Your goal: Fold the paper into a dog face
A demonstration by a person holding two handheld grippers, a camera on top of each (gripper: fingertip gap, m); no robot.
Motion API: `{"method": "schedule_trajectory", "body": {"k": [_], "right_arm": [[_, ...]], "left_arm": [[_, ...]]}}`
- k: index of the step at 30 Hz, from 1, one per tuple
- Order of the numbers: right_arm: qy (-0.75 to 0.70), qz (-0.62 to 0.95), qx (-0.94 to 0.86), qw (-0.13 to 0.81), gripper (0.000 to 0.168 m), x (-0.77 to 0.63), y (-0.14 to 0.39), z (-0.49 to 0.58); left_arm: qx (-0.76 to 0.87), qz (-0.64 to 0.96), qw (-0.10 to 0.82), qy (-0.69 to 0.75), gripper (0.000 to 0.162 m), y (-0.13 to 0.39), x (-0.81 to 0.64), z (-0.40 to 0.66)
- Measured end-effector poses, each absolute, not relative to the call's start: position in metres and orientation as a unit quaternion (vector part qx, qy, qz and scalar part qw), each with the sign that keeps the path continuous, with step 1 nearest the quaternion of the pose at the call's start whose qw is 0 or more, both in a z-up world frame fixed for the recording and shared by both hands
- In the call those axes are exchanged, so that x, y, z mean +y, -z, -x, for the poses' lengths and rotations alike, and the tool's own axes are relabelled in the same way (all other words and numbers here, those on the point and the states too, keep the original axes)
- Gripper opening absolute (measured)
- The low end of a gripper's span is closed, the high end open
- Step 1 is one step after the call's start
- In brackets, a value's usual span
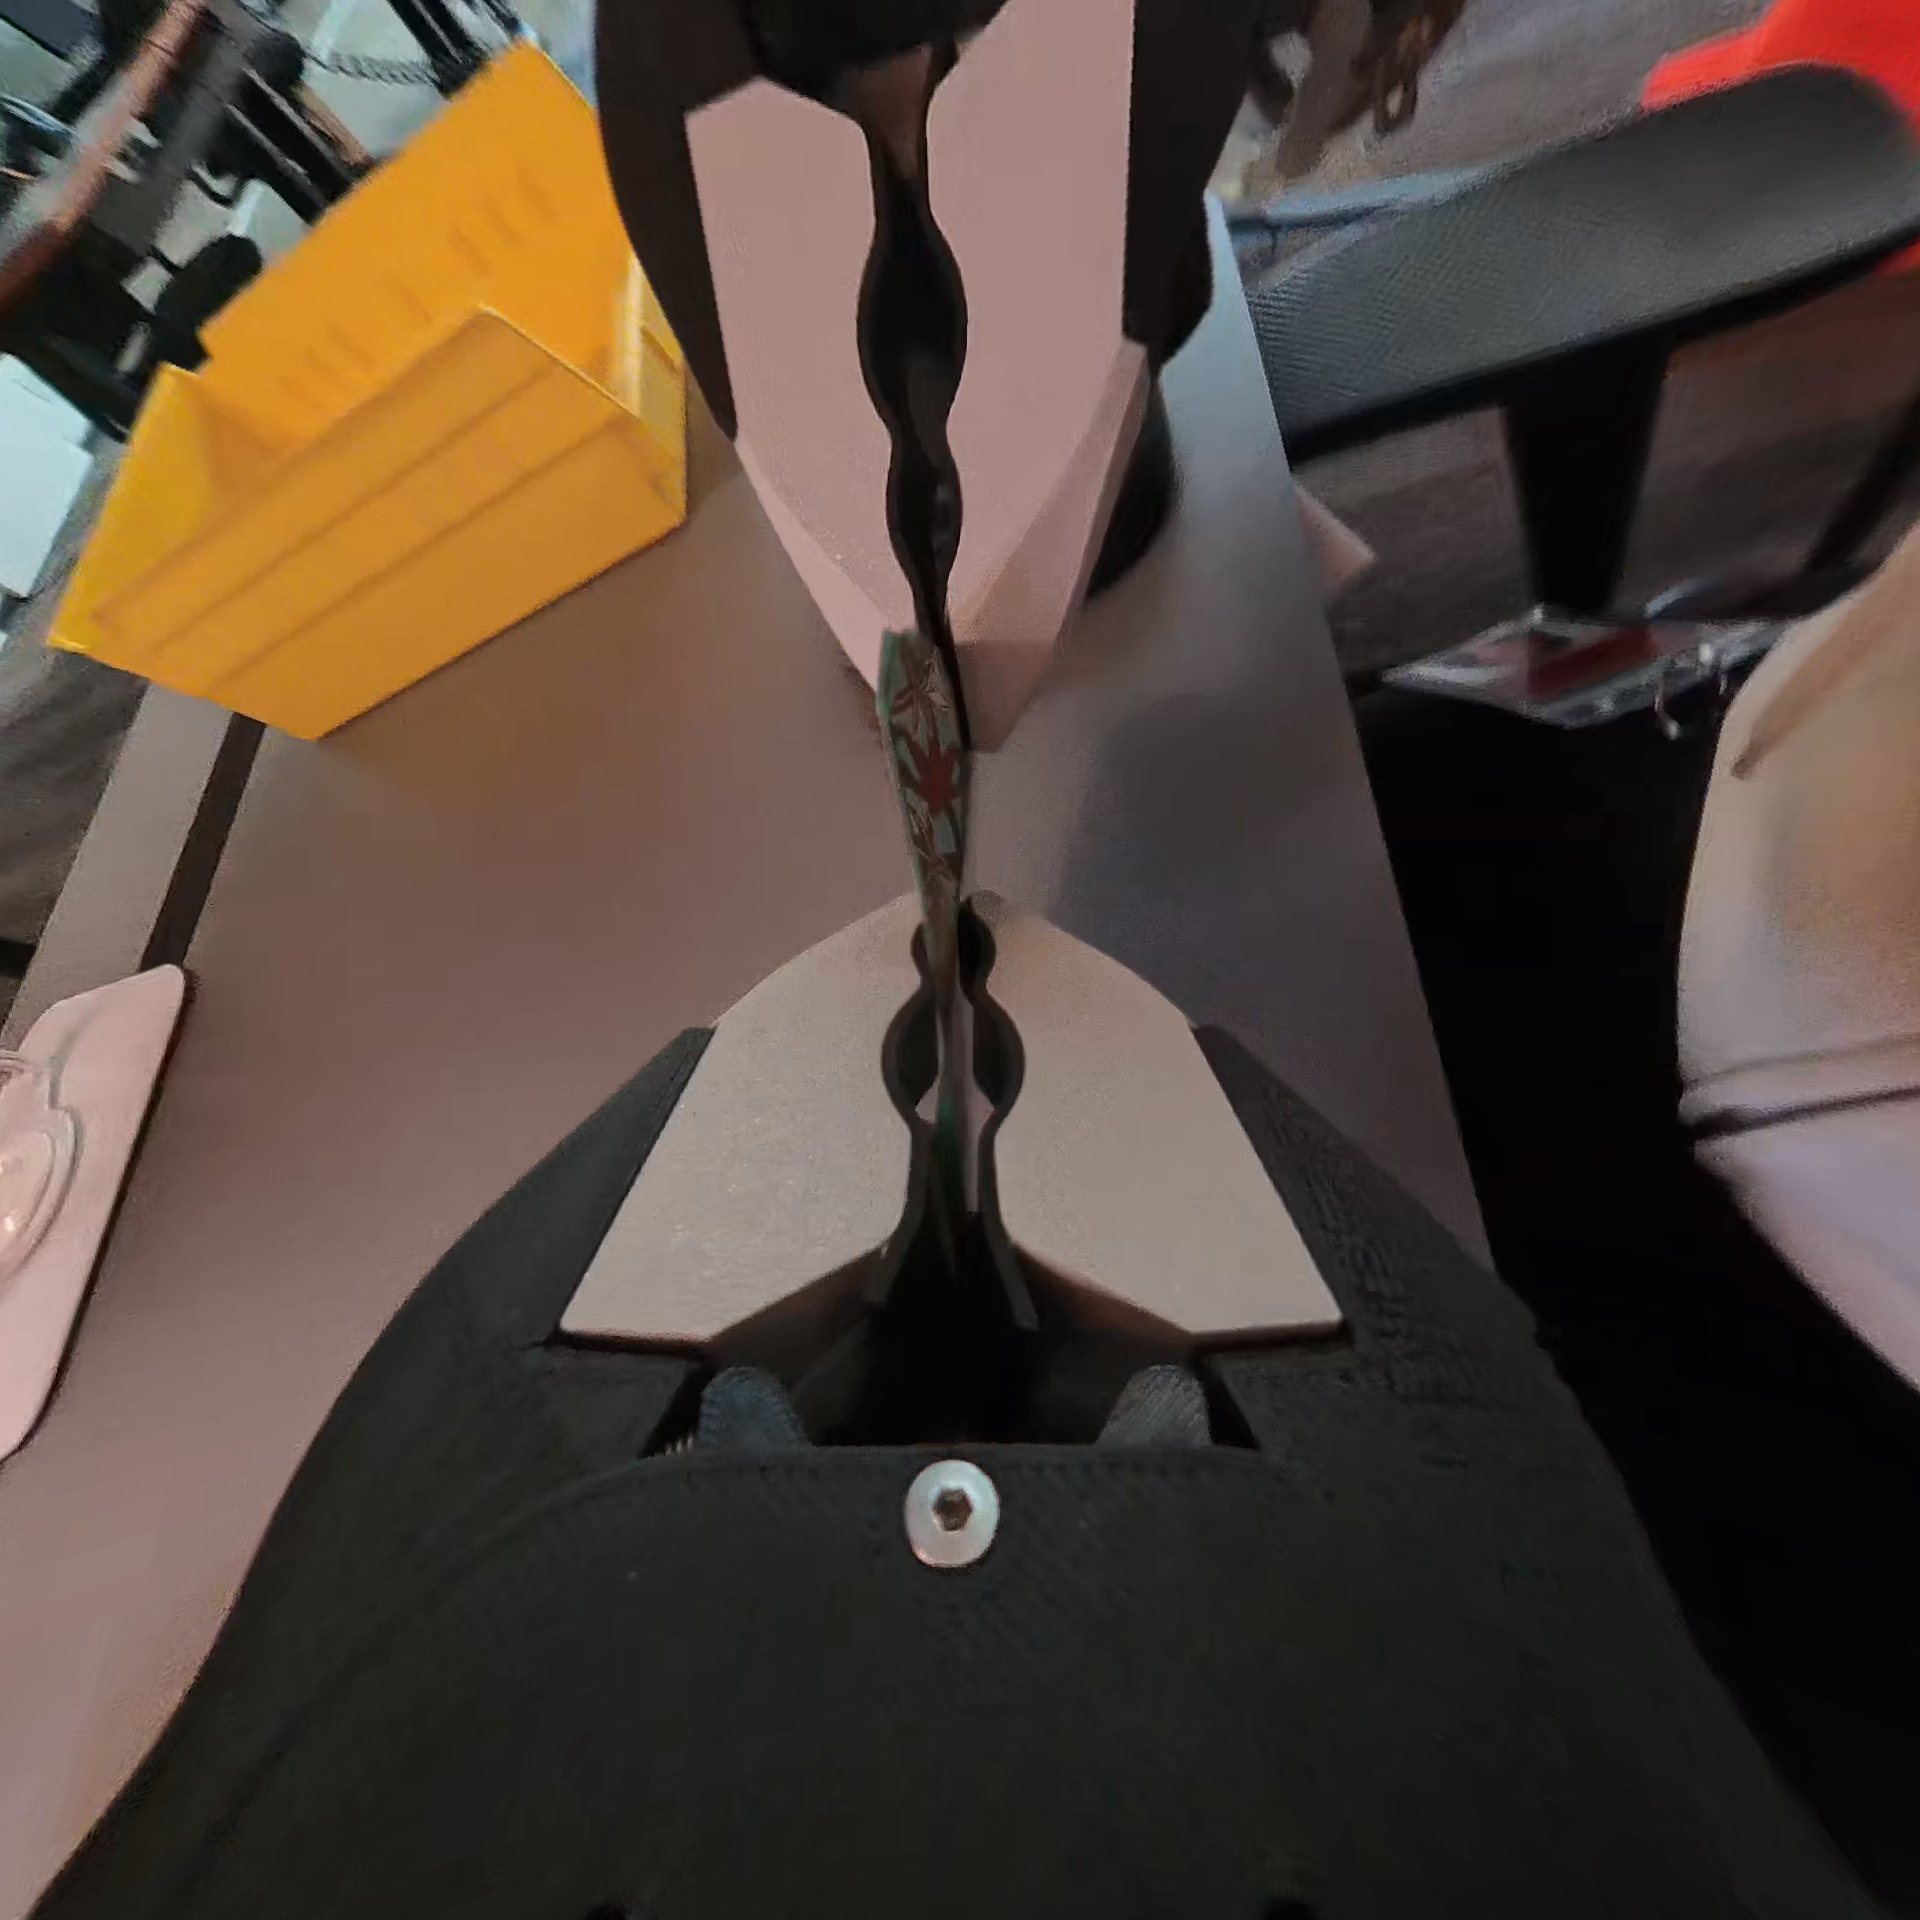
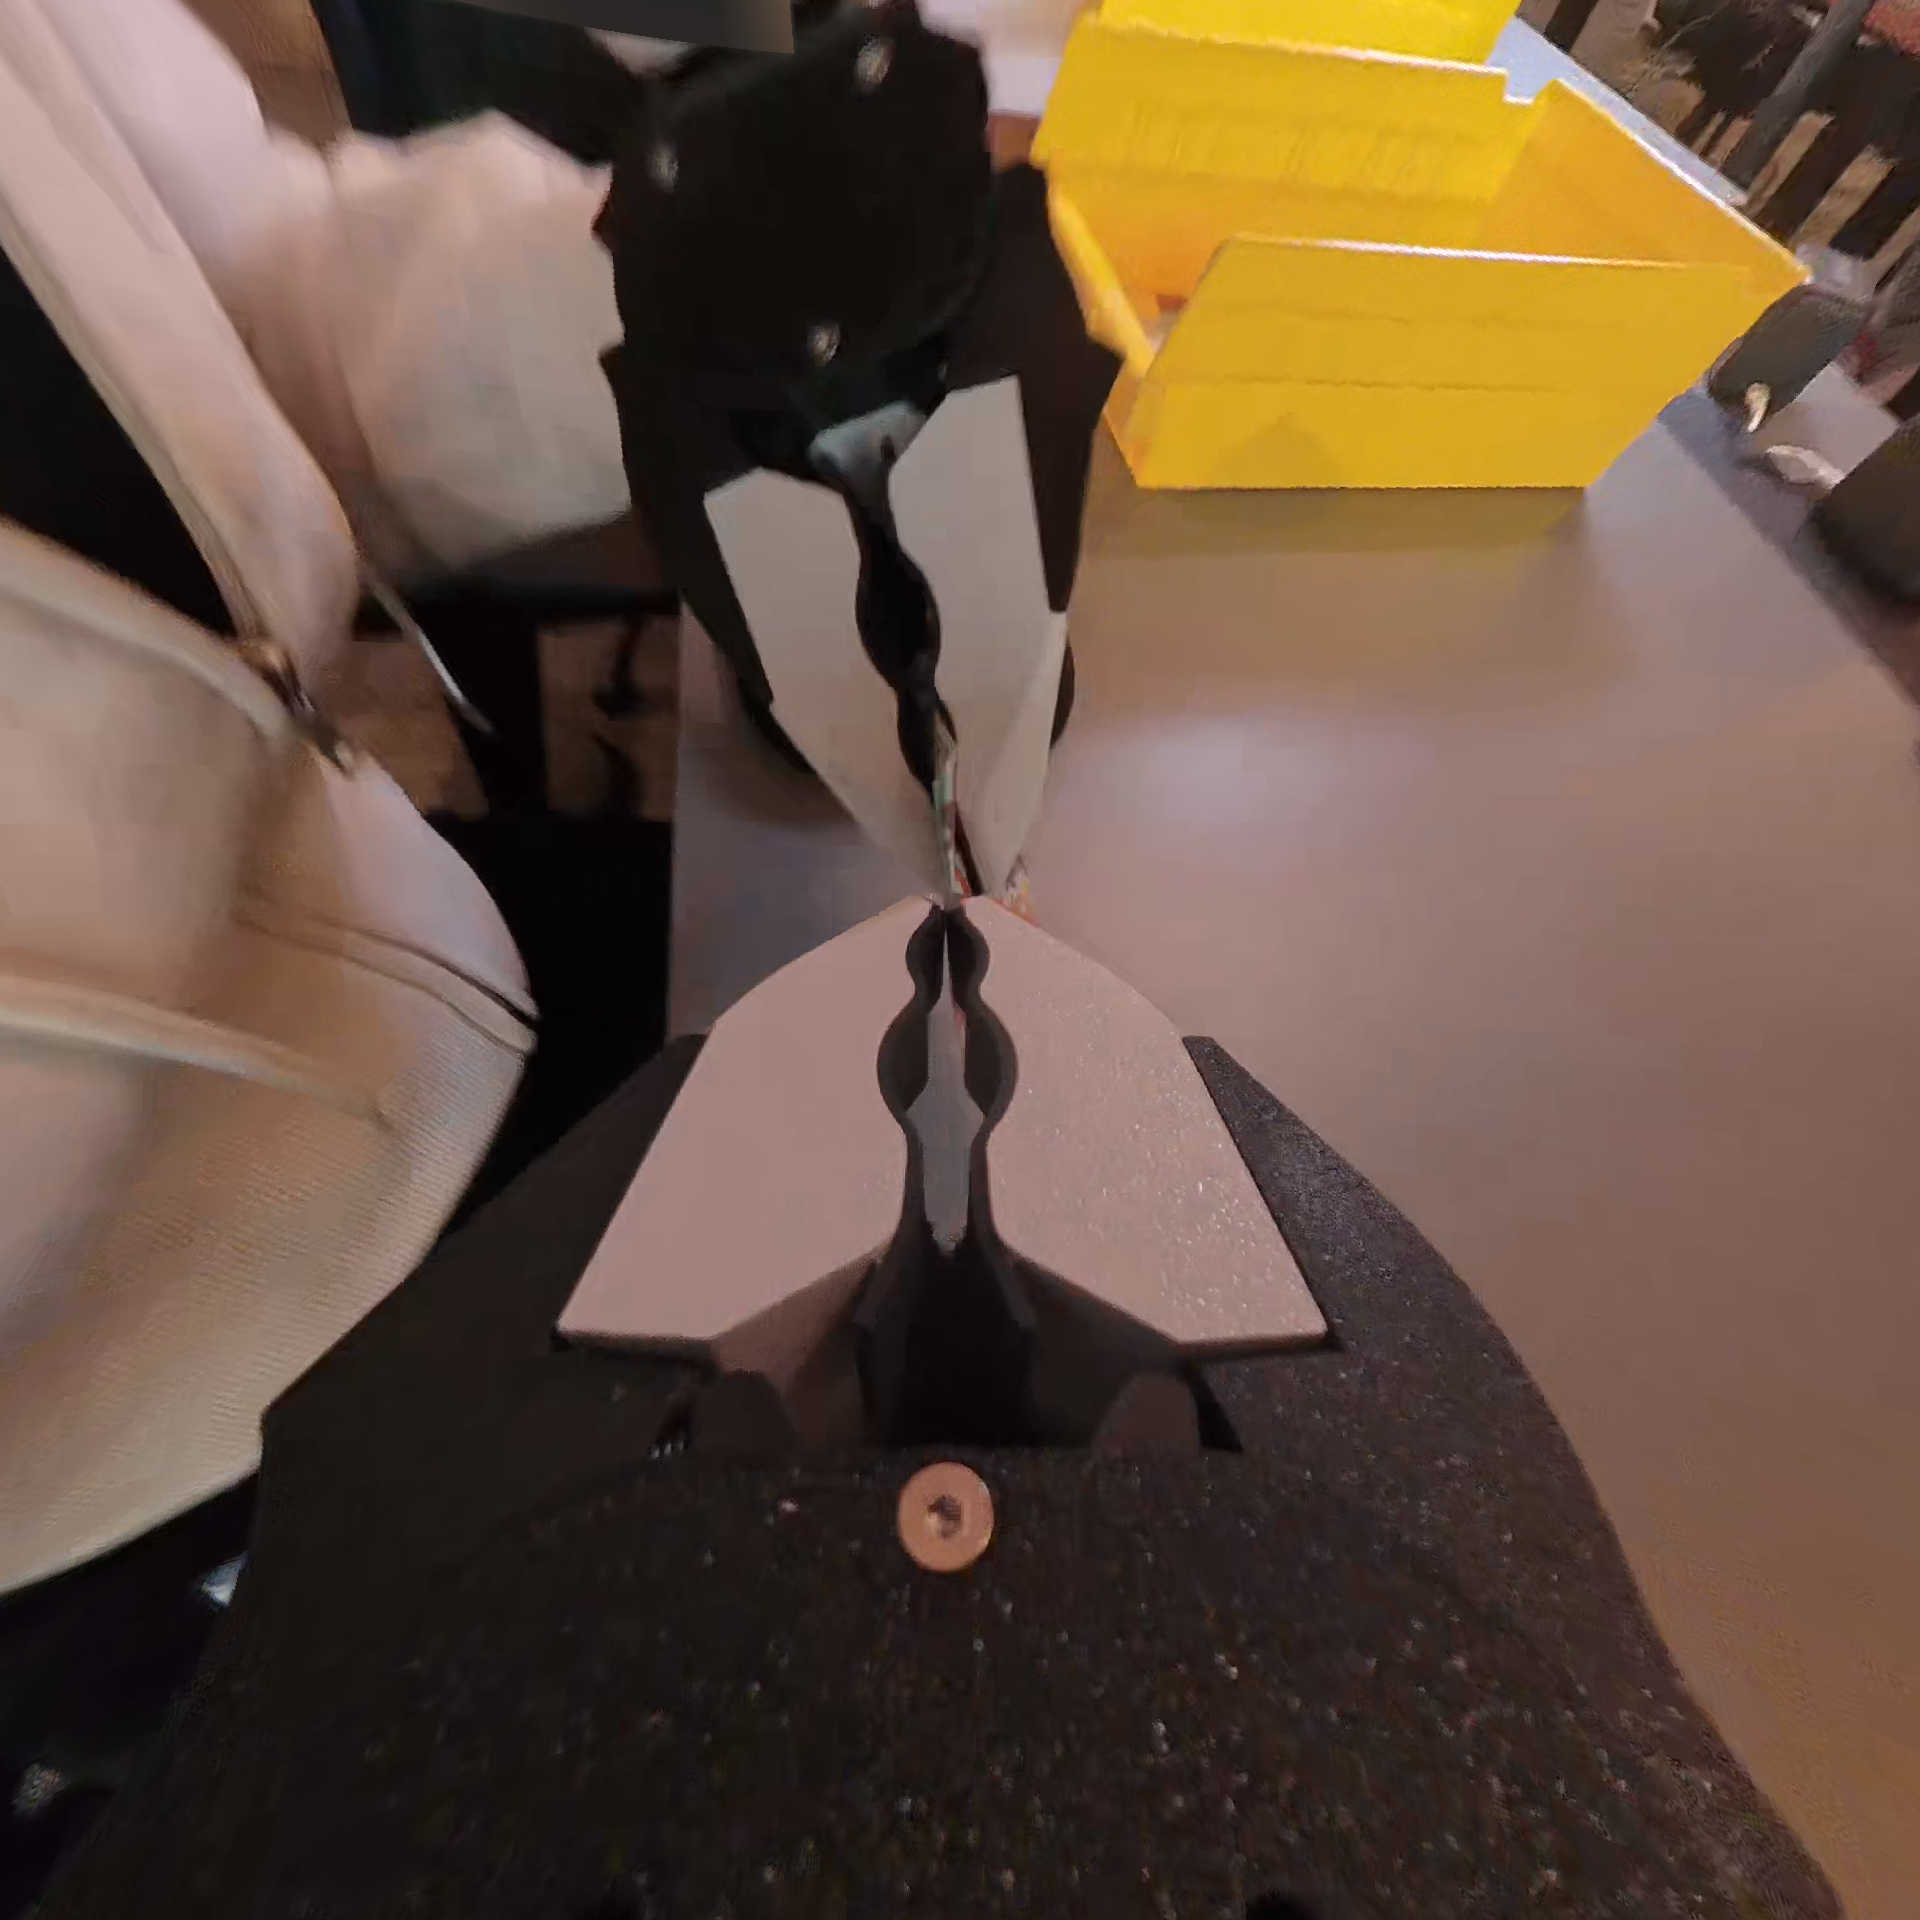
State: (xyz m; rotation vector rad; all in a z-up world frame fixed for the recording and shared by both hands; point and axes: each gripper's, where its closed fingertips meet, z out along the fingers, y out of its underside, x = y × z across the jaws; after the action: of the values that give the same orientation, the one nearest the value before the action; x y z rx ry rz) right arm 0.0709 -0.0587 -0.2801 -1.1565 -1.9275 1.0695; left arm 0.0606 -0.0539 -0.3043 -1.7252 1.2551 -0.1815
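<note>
The black-and-grey left gripper (image 1: 948, 920) was clamped on one end of the thin floral-patterned paper (image 1: 928, 790), held edge-on above the grey table (image 1: 520, 883). Facing it, the matching right gripper (image 1: 951, 665) pinched the far end. A clean crease probably needed both grips firm and the corners aligned.

**Camera setup: two wrist views, head-on**

Each camera looks forward along its own fingers, close above the table (image 1: 436, 935). They face each other; each sees the other gripper at 12 o'clock. Shared: paper (image 1: 932, 769), bin (image 1: 395, 457) (10 o'clock left view, 1 o'clock right).
</note>
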Motion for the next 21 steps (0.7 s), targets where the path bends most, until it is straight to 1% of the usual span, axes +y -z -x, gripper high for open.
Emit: {"method": "schedule_trajectory", "body": {"k": [1, 2, 3, 4, 5, 6, 7, 8, 9, 11, 12, 13, 14, 15, 16, 17, 19, 21], "right_arm": [[-0.434, 0.449, -0.717, 0.311, 0.003, -0.057, 0.271, -0.071], [-0.464, 0.455, -0.692, 0.314, 0.013, -0.054, 0.260, -0.072], [-0.493, 0.467, -0.655, 0.331, 0.034, -0.046, 0.247, -0.073], [-0.522, 0.480, -0.613, 0.349, 0.059, -0.036, 0.235, -0.076], [-0.548, 0.496, -0.571, 0.357, 0.074, -0.027, 0.228, -0.080], [-0.572, 0.515, -0.533, 0.351, 0.084, -0.020, 0.228, -0.083], [-0.597, 0.529, -0.504, 0.331, 0.090, -0.019, 0.232, -0.085], [-0.621, 0.536, -0.486, 0.302, 0.091, -0.024, 0.239, -0.084], [-0.639, 0.535, -0.481, 0.270, 0.090, -0.033, 0.246, -0.083], [-0.660, 0.523, -0.484, 0.238, 0.078, -0.049, 0.253, -0.076], [-0.668, 0.511, -0.487, 0.236, 0.065, -0.055, 0.252, -0.073], [-0.675, 0.499, -0.489, 0.237, 0.043, -0.058, 0.250, -0.071], [-0.683, 0.485, -0.493, 0.234, 0.016, -0.061, 0.248, -0.071], [-0.685, 0.482, -0.495, 0.230, 0.003, -0.062, 0.247, -0.070], [-0.682, 0.490, -0.491, 0.231, 0.000, -0.060, 0.249, -0.068], [-0.677, 0.501, -0.485, 0.236, 0.000, -0.056, 0.251, -0.068], [-0.674, 0.526, -0.461, 0.239, 0.000, -0.045, 0.256, -0.068], [-0.686, 0.539, -0.431, 0.231, 0.000, -0.040, 0.258, -0.069]], "left_arm": [[0.498, 0.710, 0.486, 0.107, 0.000, 0.299, -0.055, -0.063], [0.476, 0.712, 0.491, 0.156, 0.000, 0.292, -0.058, -0.066], [0.446, 0.711, 0.502, 0.209, 0.000, 0.284, -0.061, -0.068], [0.411, 0.706, 0.514, 0.261, 0.000, 0.274, -0.062, -0.068], [0.377, 0.699, 0.521, 0.313, 0.000, 0.265, -0.064, -0.067], [0.350, 0.691, 0.521, 0.360, 0.000, 0.259, -0.066, -0.066], [0.329, 0.683, 0.520, 0.393, 0.000, 0.254, -0.068, -0.066], [0.314, 0.679, 0.519, 0.414, 0.000, 0.252, -0.068, -0.065], [0.303, 0.680, 0.515, 0.426, 0.000, 0.252, -0.068, -0.066], [0.297, 0.683, 0.492, 0.450, 0.000, 0.257, -0.070, -0.071], [0.297, 0.681, 0.480, 0.466, 0.000, 0.258, -0.073, -0.074], [0.294, 0.678, 0.471, 0.482, 0.000, 0.258, -0.074, -0.076], [0.291, 0.678, 0.463, 0.491, 0.000, 0.259, -0.075, -0.077], [0.289, 0.684, 0.458, 0.488, 0.000, 0.262, -0.074, -0.076], [0.288, 0.694, 0.459, 0.474, 0.003, 0.266, -0.071, -0.073], [0.287, 0.704, 0.463, 0.456, 0.012, 0.269, -0.068, -0.070], [0.279, 0.717, 0.488, 0.413, 0.024, 0.271, -0.060, -0.060], [0.276, 0.723, 0.510, 0.375, 0.024, 0.272, -0.055, -0.052]]}}
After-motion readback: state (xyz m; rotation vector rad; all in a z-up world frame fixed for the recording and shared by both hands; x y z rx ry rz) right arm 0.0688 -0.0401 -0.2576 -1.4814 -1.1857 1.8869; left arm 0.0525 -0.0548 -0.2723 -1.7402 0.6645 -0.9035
